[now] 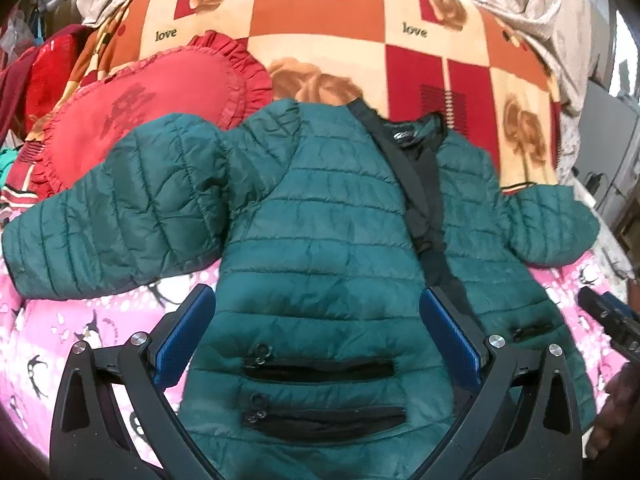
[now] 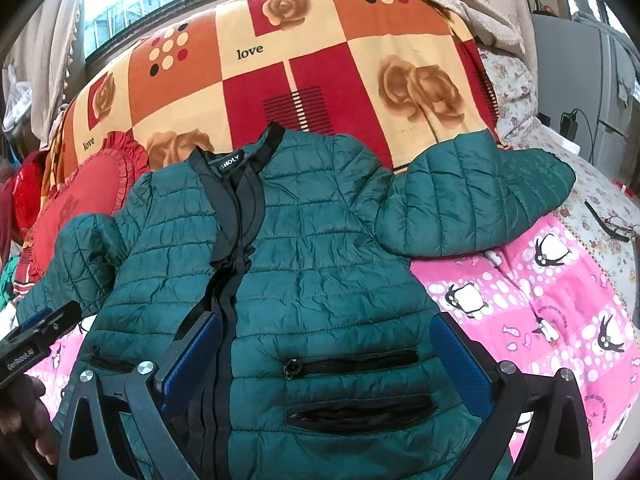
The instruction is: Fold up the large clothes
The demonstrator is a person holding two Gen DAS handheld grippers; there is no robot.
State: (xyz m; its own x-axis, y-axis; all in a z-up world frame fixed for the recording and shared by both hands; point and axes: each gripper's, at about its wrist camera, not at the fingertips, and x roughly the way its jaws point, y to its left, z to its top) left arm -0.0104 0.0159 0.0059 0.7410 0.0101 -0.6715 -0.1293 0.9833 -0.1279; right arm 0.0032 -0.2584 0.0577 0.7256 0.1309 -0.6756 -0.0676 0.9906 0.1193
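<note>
A dark green quilted puffer jacket (image 1: 320,232) lies front up on a pink penguin sheet (image 1: 60,336), sleeves spread, black zipper open. It also shows in the right wrist view (image 2: 320,240). My left gripper (image 1: 316,304) is open above the jacket's left panel, near two black pocket zippers (image 1: 320,370). My right gripper (image 2: 326,332) is open above the right panel, by its pocket zippers (image 2: 352,362). Each gripper shows at the other view's edge: the right one (image 1: 608,320), the left one (image 2: 36,340).
A red heart-shaped ruffled cushion (image 1: 140,120) lies under the left sleeve. An orange, red and cream rose blanket (image 1: 360,48) covers the bed behind the collar. A black cord (image 2: 604,220) lies on a floral sheet at the right. A window is behind.
</note>
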